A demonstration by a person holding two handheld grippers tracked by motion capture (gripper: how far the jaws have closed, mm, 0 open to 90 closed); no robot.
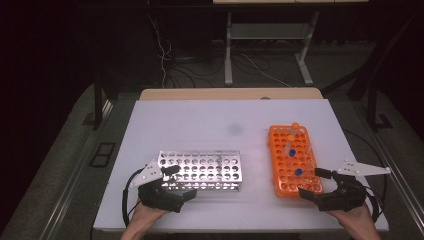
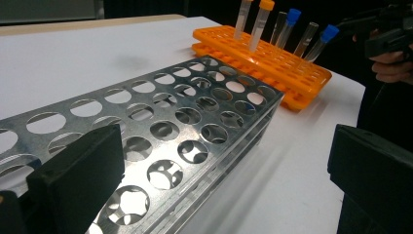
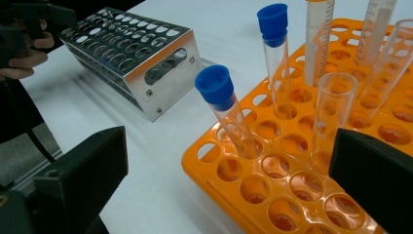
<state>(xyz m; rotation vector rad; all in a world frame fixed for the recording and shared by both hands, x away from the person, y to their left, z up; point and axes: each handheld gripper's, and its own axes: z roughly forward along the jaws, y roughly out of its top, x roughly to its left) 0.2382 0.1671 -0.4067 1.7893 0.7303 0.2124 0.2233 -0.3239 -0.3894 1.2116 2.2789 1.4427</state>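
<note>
1. Left claw (image 1: pixel 176 182): jaws spread wide, nothing held; it sits at the near left end of the metal rack (image 1: pixel 202 170), one jaw over the rack's corner in the left gripper view, the other jaw out over bare surface; whether a jaw touches the rack cannot be told.
2. Right claw (image 1: pixel 316 182): jaws spread wide, nothing held; it sits at the near right corner of the orange rack (image 1: pixel 292 160); in the right gripper view the near holes of that rack lie between the jaws, pads clear of every tube.
3. Metal rack: lies flat on the white surface (image 1: pixel 210 125), left of centre, long side across; all holes seen are without tubes.
4. Orange rack: lies on the right half of the surface, long side running away from the person, well apart from the metal rack.
5. Tubes in the orange rack: two blue-capped tubes (image 3: pixel 229 114) stand nearest the right claw, the closer one tilted; an uncapped clear tube (image 3: pixel 331 114) stands just beside them; orange-capped tubes (image 2: pixel 259 24) stand toward the far end.
</note>
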